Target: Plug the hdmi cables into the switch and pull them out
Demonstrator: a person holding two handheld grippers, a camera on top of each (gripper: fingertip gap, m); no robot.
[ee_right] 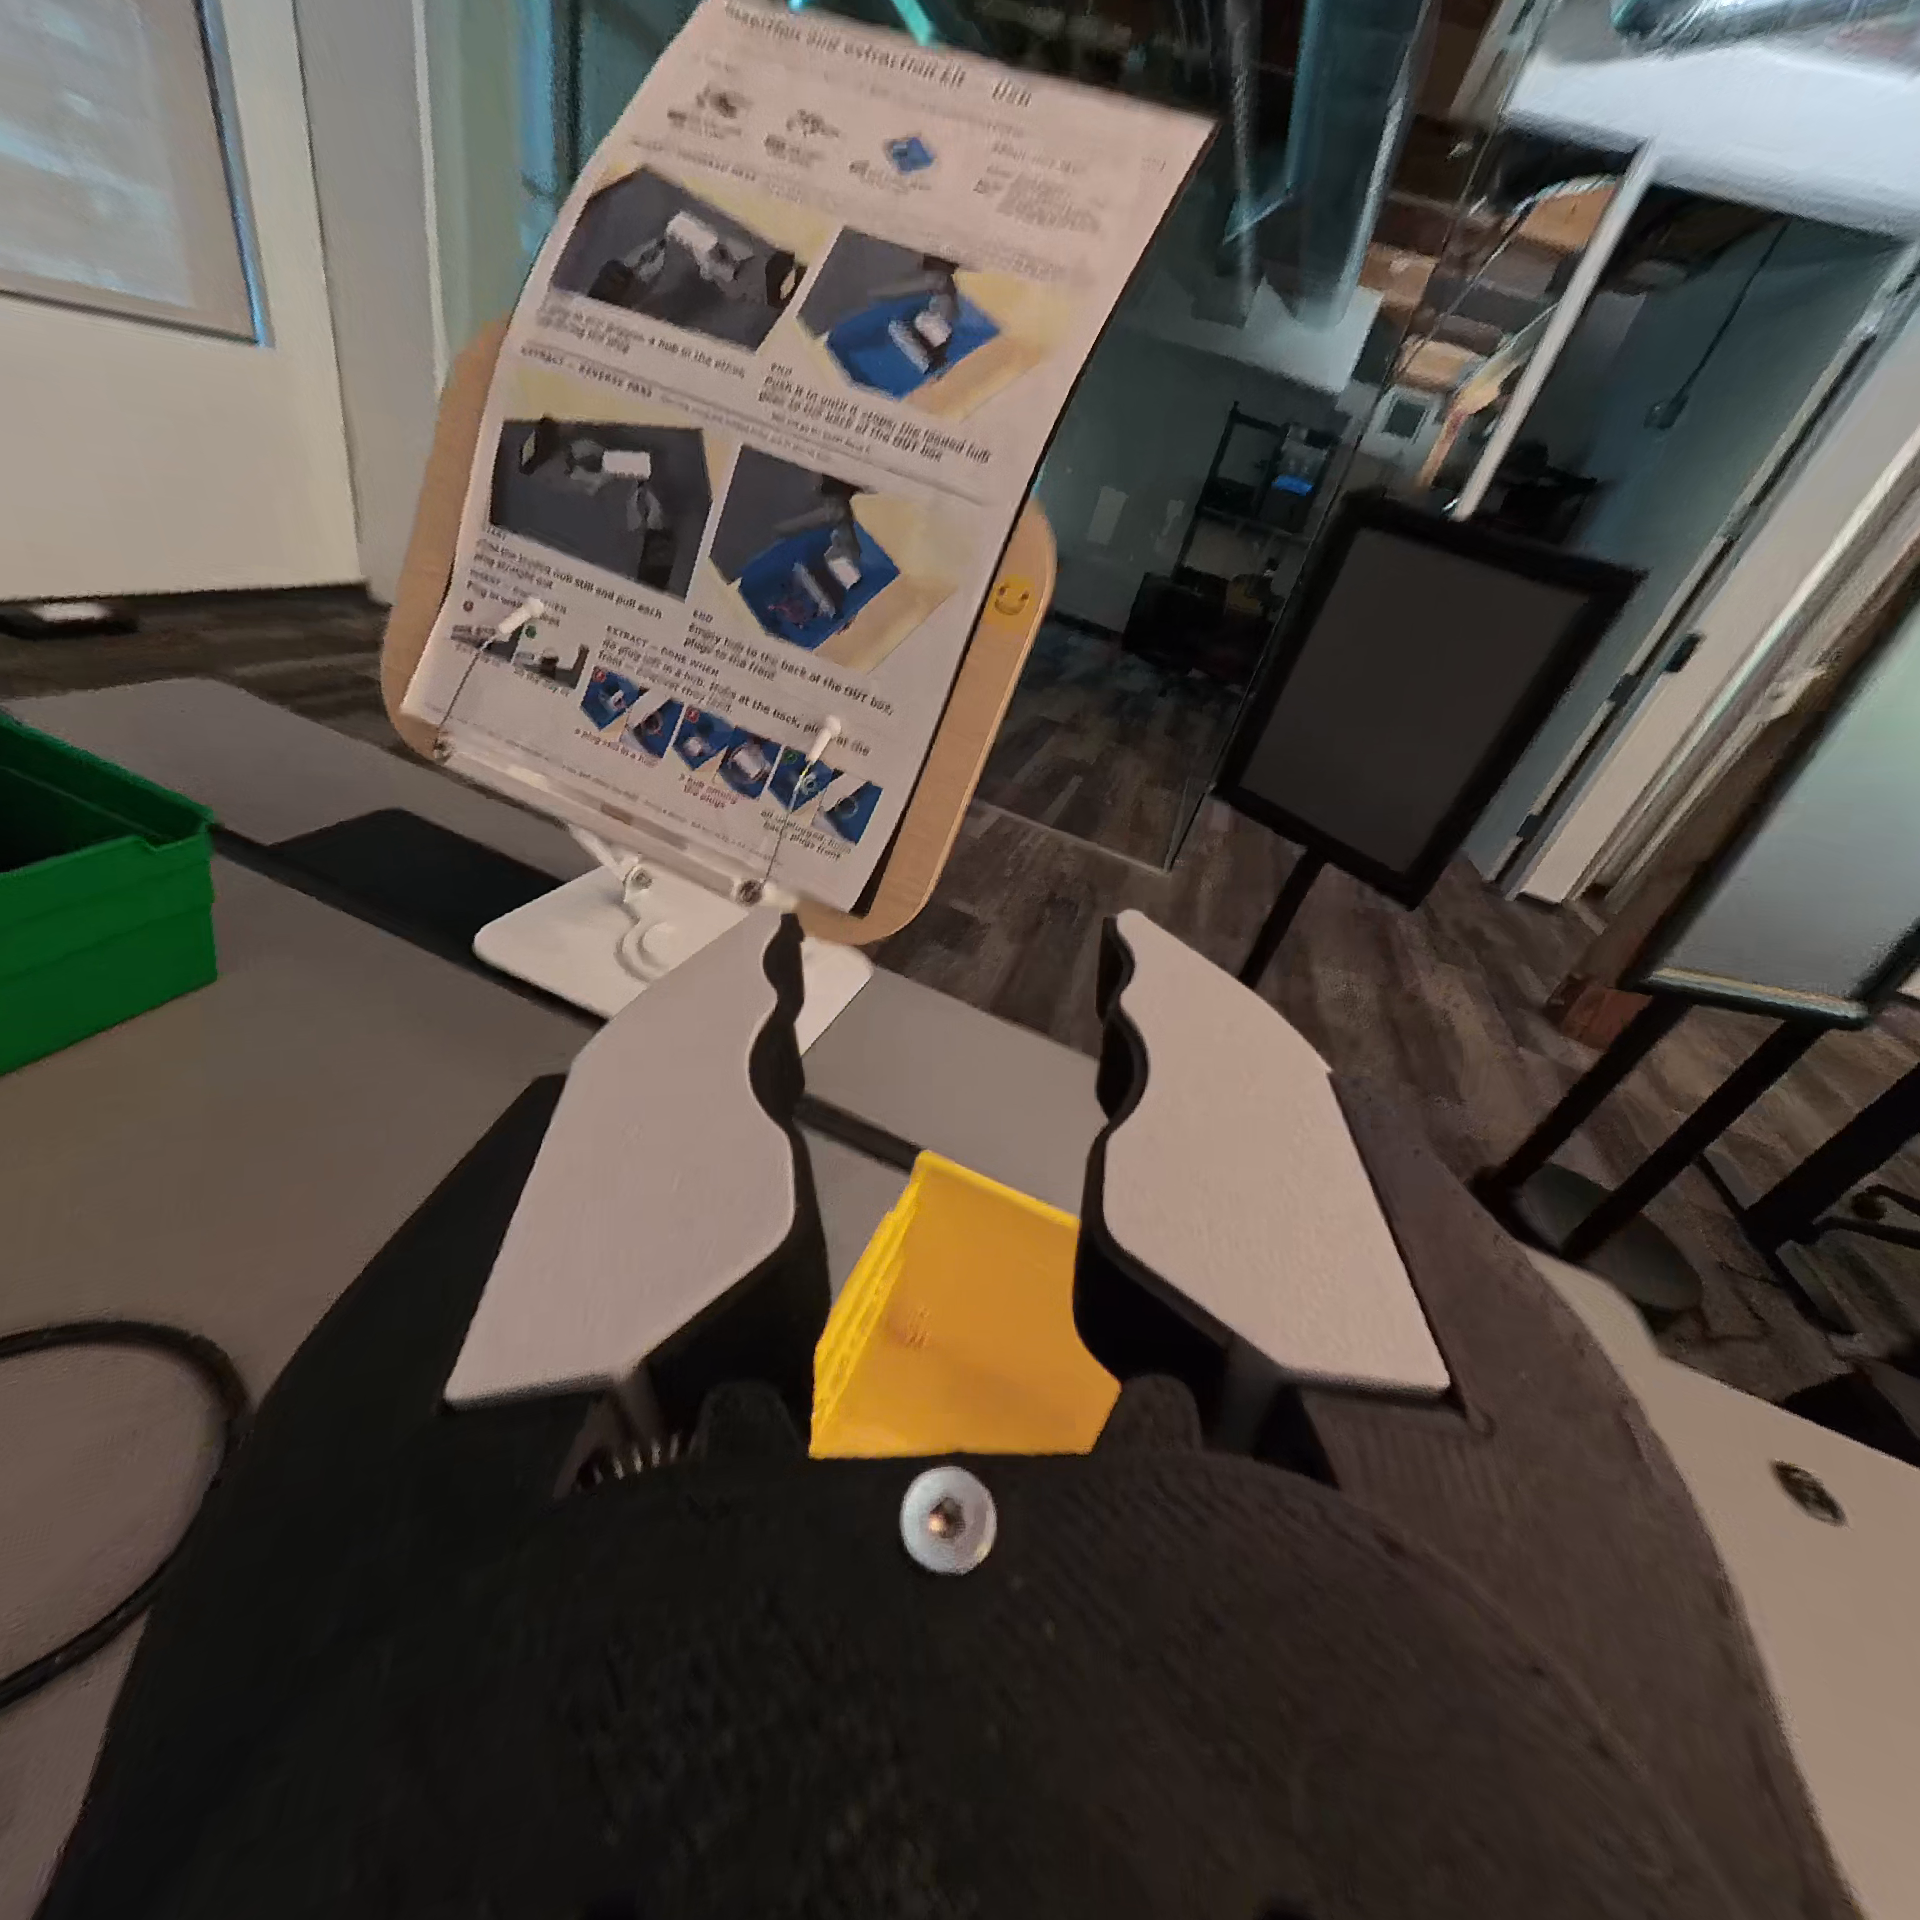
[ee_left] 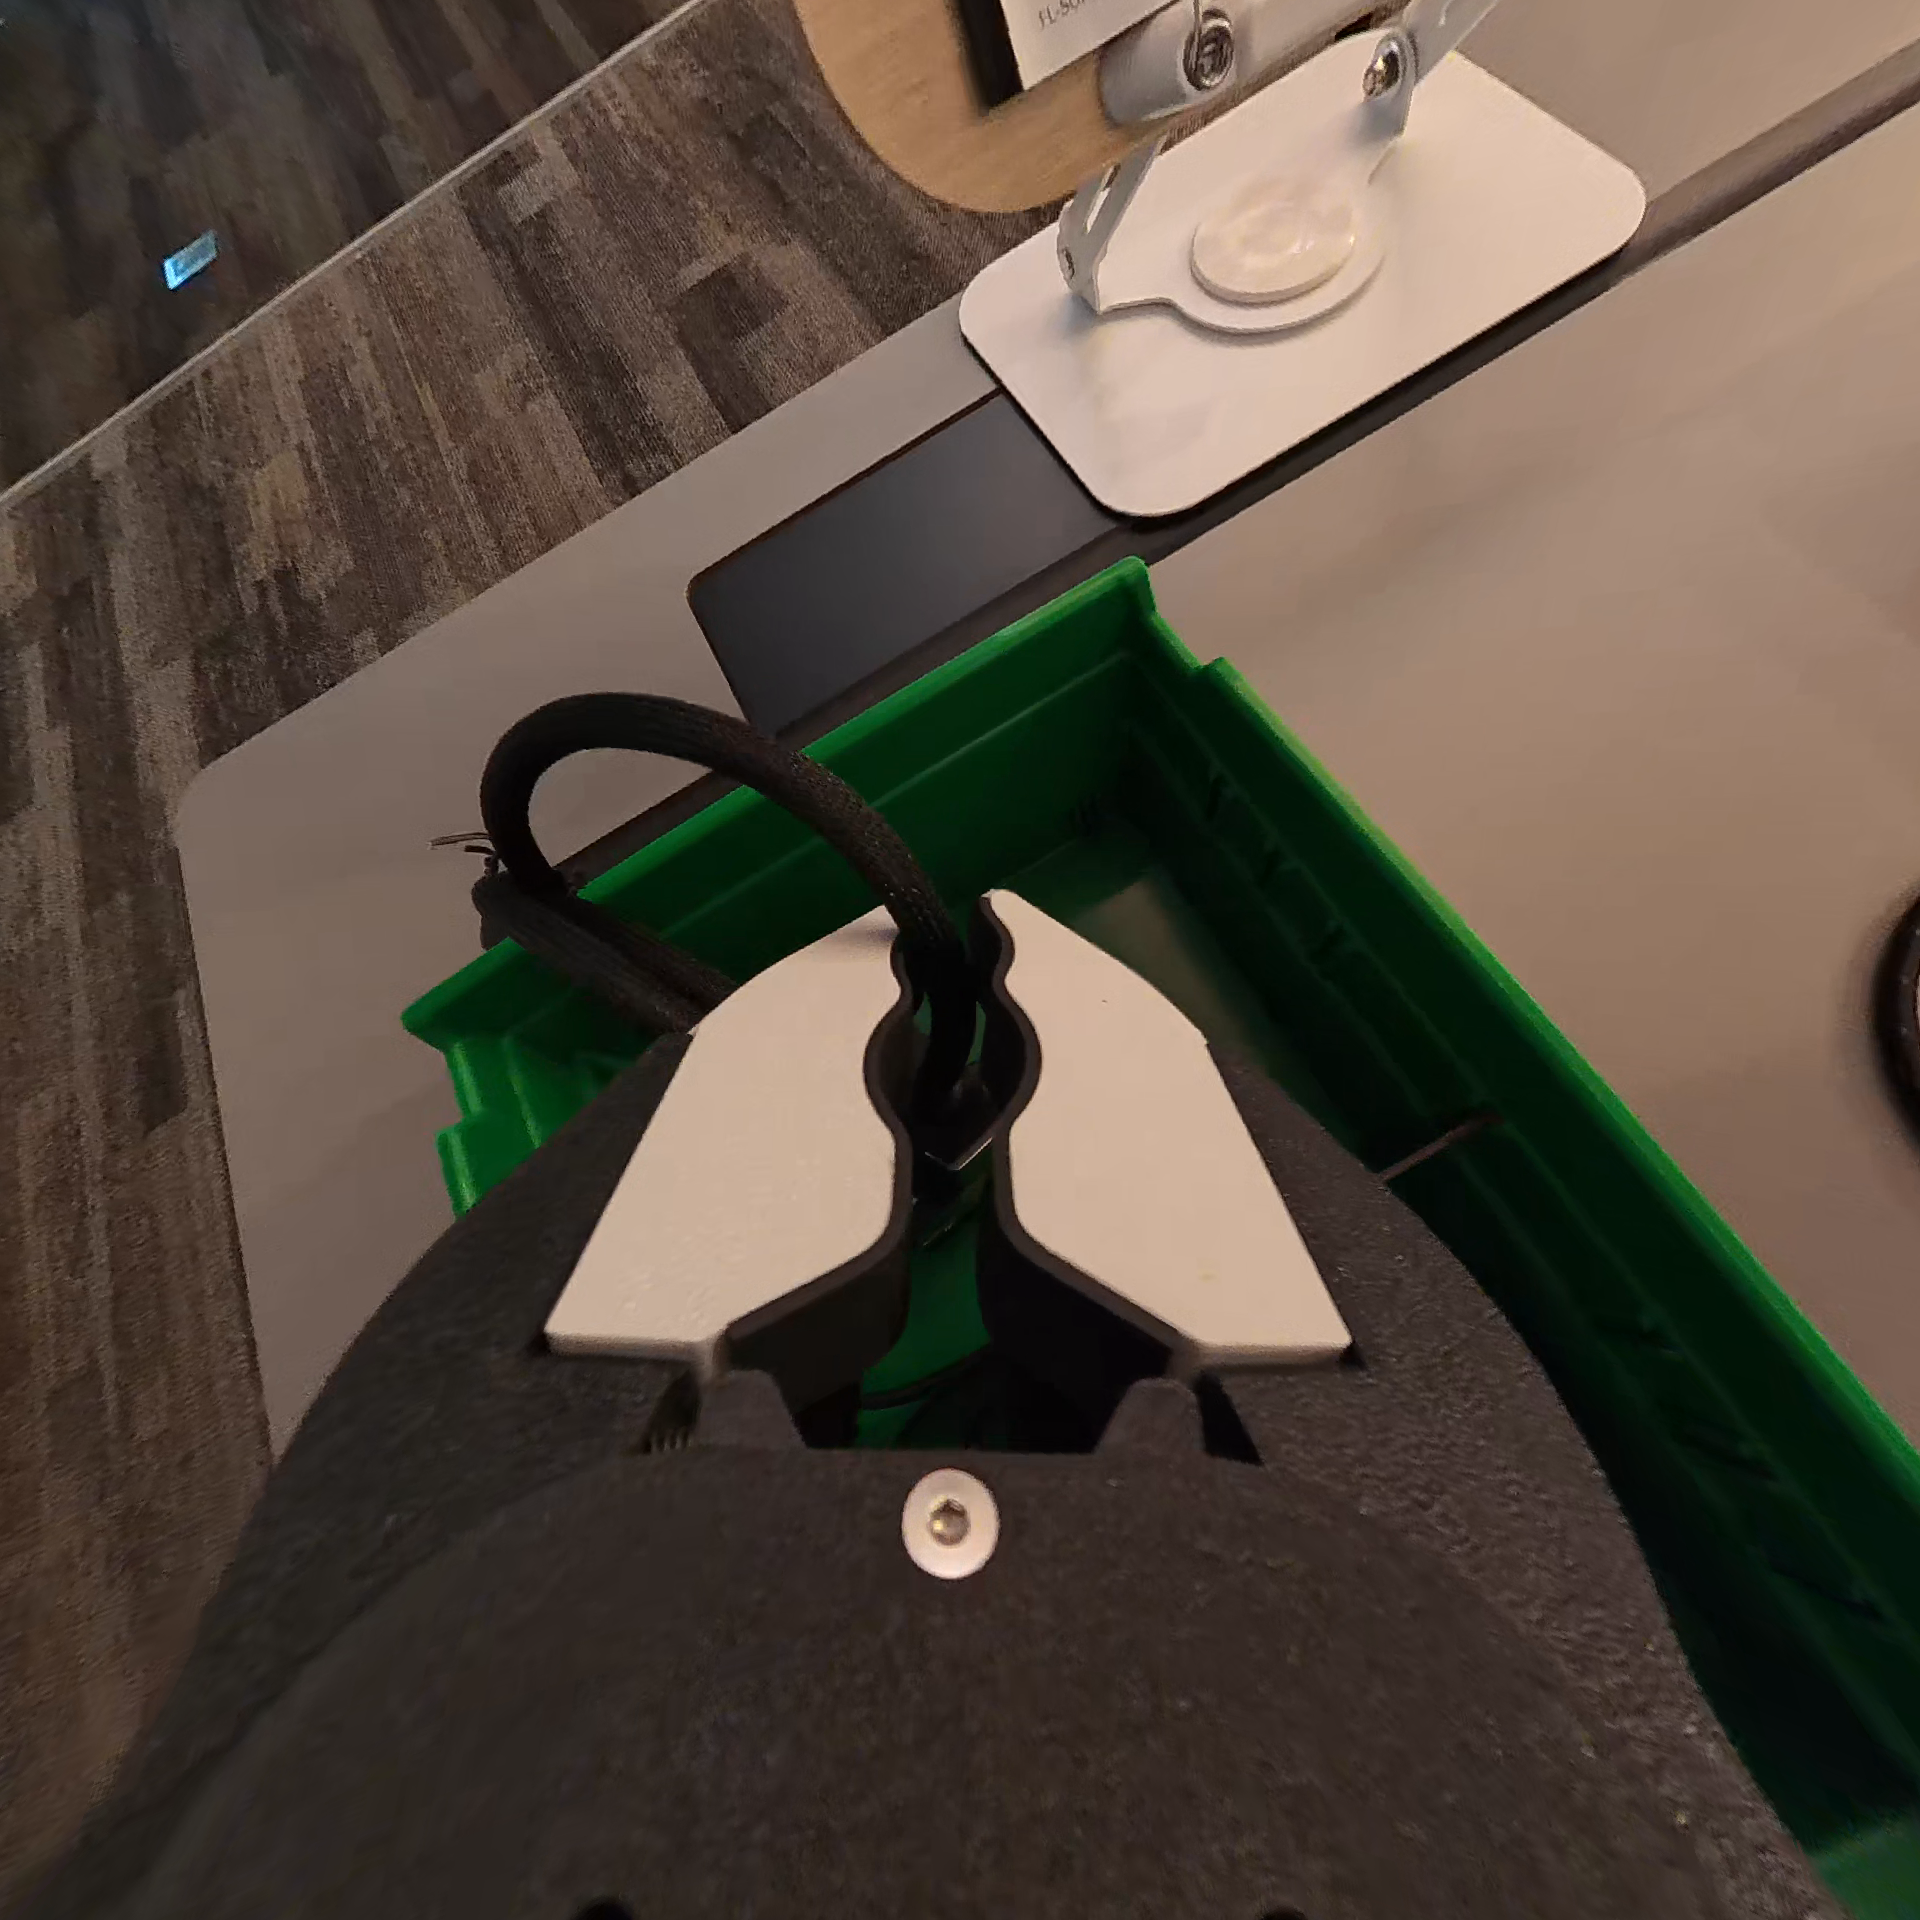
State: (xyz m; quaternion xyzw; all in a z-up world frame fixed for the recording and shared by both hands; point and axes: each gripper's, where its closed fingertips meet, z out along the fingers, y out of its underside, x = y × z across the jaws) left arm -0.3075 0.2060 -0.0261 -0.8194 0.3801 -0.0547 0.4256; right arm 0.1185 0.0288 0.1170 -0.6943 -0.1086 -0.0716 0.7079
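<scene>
At lower centre of the left wrist view, the left tool (ee_left: 951, 1023) is closed on a black braided cable (ee_left: 831, 800), which loops up and left over the rim of the green bin (ee_left: 1351, 883) on the grey worktop (ee_left: 1558, 644). Centre frame in the right wrist view, the right tool (ee_right: 945, 997) stands wide open and grips nothing; a yellow bin (ee_right: 966, 1340) lies below its fingers.

I've got a green bin (ee_left: 1351, 935) on the grey surface (ee_left: 1558, 675), a white stand (ee_right: 665, 945) holding an instruction sheet (ee_right: 790, 468) at 12 o'clock, and a yellow box (ee_right: 966, 1320) dead centre.
</scene>
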